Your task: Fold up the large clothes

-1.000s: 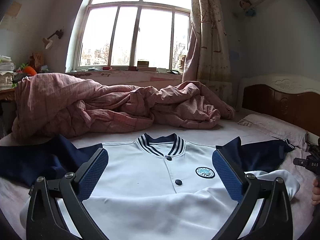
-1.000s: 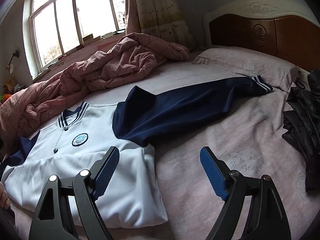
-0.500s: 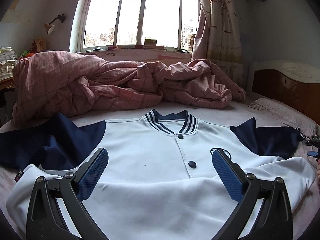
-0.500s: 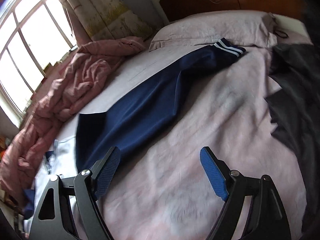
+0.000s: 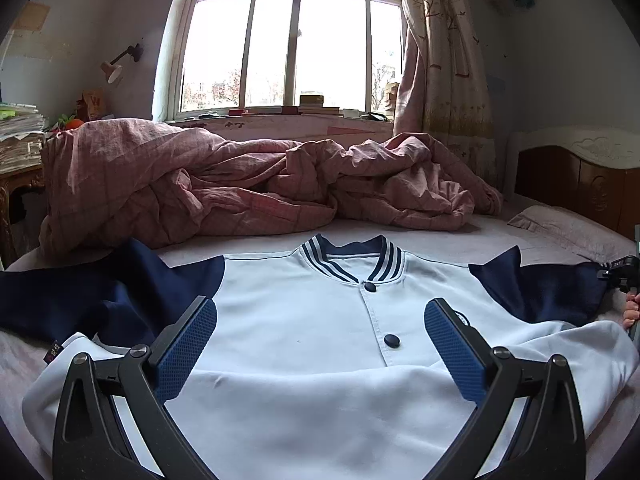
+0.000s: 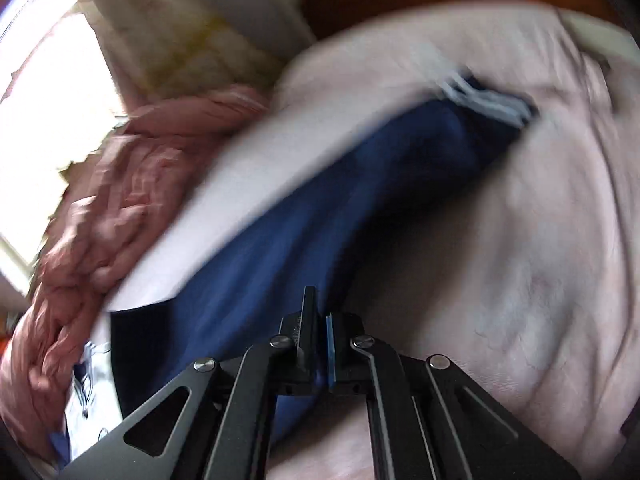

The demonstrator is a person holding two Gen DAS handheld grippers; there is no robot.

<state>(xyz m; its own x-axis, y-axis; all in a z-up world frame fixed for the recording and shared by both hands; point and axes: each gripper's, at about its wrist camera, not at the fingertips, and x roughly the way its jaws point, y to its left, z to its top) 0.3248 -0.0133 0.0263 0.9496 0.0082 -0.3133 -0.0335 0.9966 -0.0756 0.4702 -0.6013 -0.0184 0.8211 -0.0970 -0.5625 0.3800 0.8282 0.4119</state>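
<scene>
The jacket (image 5: 304,332) lies face up and spread flat on the bed (image 5: 452,240), collar toward the window (image 5: 294,46), white body buttoned, navy sleeves out to either side. The left gripper (image 5: 320,344) is held low over the jacket's white front with its fingers (image 5: 184,350) spread wide apart and nothing between them. The right gripper (image 6: 319,336) is at the jacket's right sleeve (image 6: 320,204); its fingers are drawn together with only a thin gap, pinching the navy fabric at the sleeve's lower edge. The right wrist view is blurred. The sleeve runs out across the pink sheet (image 6: 520,260) toward the pillow (image 6: 460,40), its striped cuff (image 6: 488,100) near the pillow's edge. A crumpled pink quilt (image 5: 240,184) lies beyond the collar, along the window side of the bed.
</scene>
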